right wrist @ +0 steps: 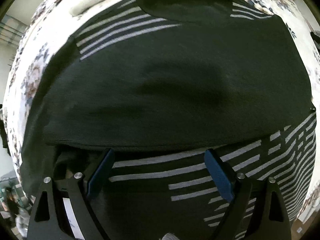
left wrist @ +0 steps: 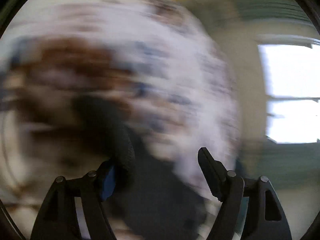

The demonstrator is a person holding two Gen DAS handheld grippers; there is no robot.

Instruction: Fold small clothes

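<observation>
A dark sweater (right wrist: 170,84) with white stripes on its sleeves lies spread on a floral bedcover (right wrist: 34,74), collar at the far side. Its lower part is folded up, with a fold edge just ahead of my right gripper (right wrist: 160,154). That gripper is open, its blue-padded fingers (right wrist: 218,178) low over a striped sleeve, holding nothing. The left wrist view is heavily motion-blurred. My left gripper (left wrist: 158,156) is open, and a fold of dark fabric (left wrist: 122,144) drapes over its left finger and between the fingers.
The floral bedcover (left wrist: 140,50) fills most of the left wrist view as a blur. A bright window (left wrist: 292,92) and a pale wall are at its right. A light pillow or folded cloth (right wrist: 94,2) lies beyond the sweater's left shoulder.
</observation>
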